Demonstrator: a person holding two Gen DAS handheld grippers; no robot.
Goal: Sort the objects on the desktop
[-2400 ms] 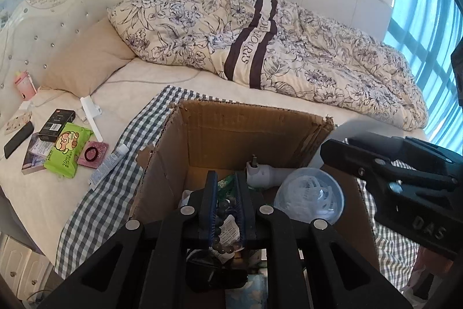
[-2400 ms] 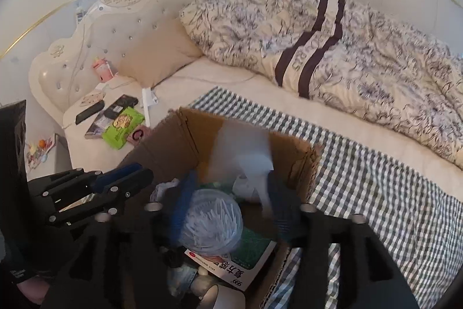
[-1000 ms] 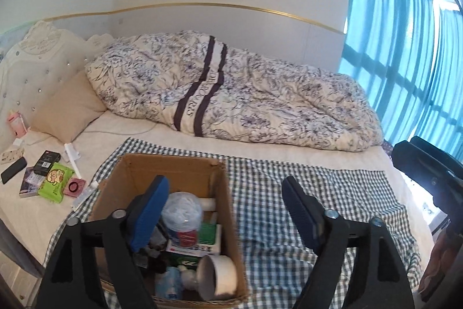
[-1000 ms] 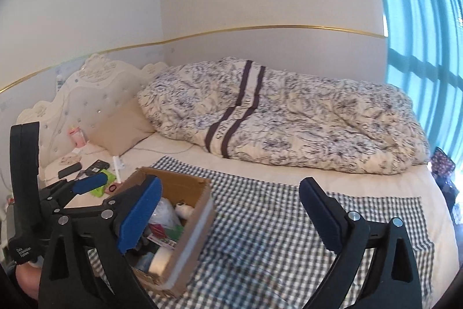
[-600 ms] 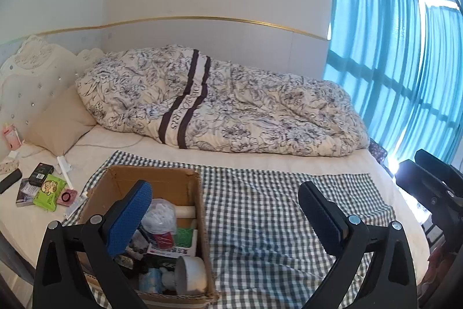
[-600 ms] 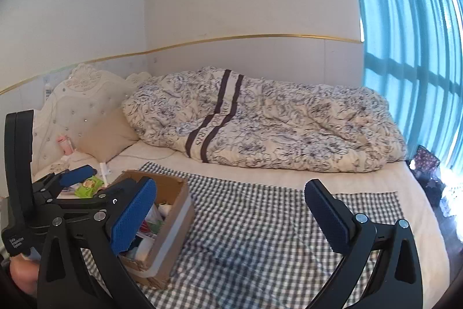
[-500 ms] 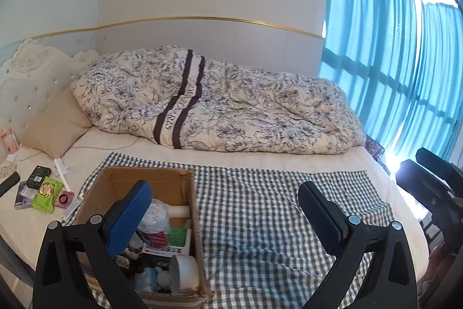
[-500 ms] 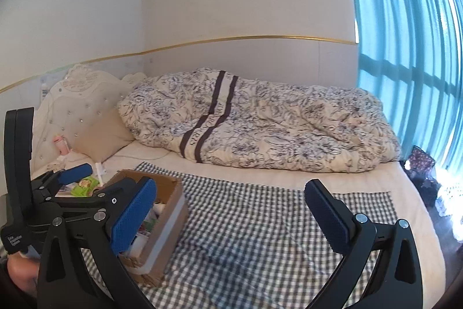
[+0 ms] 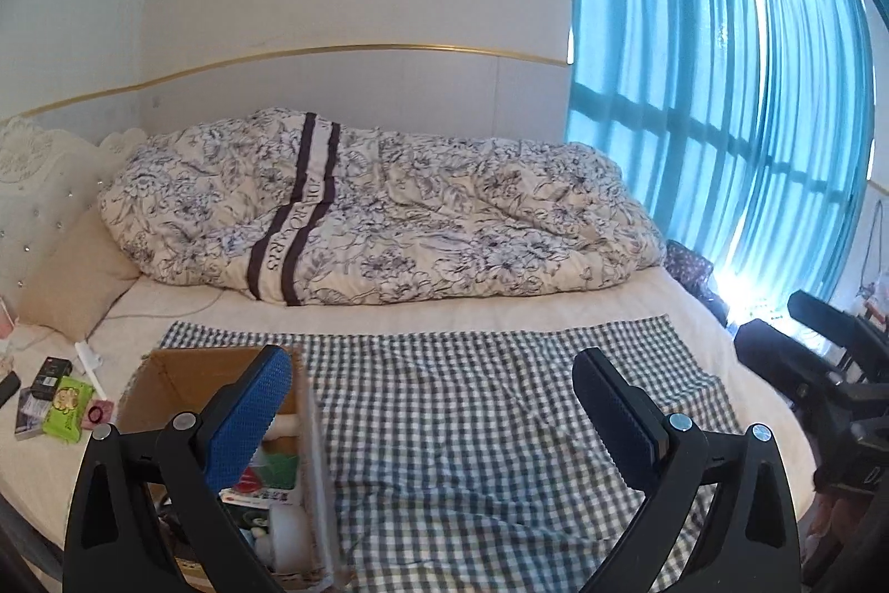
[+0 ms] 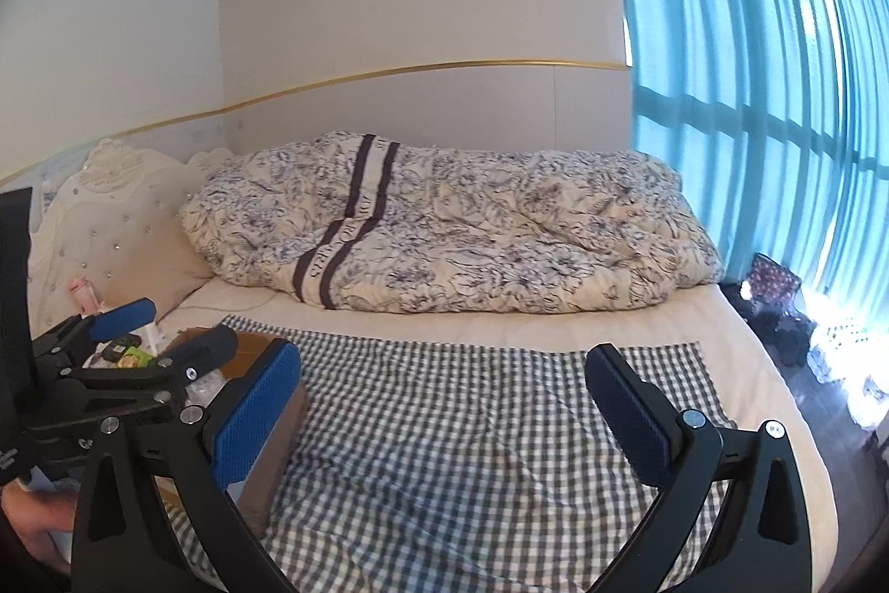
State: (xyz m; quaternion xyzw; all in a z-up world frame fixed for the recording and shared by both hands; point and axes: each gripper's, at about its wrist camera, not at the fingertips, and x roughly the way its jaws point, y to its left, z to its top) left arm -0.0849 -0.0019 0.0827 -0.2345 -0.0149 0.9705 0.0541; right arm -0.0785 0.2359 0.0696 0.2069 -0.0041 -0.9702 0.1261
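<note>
A brown cardboard box [image 9: 183,368] sits on the left part of a checked cloth [image 9: 489,415] spread on the bed, and it holds several small items, a green pack and white containers among them. My left gripper [image 9: 430,418] hangs open above the cloth, its left finger over the box's right wall. In the right wrist view the box [image 10: 278,426] lies low at the left, partly behind the left tool. My right gripper [image 10: 444,418] is open and empty over the cloth [image 10: 489,415].
A floral duvet [image 9: 378,226] is bunched along the far side of the bed. Loose items lie on the sheet left of the box: a green packet [image 9: 66,407], a black box [image 9: 51,370], a pink case [image 9: 99,412]. Blue curtains [image 9: 722,120] hang at the right.
Both grippers have lifted out of the box, opened wide and drawn back and to the right. The left one let go of the beads, the right one of the clear tub.
</note>
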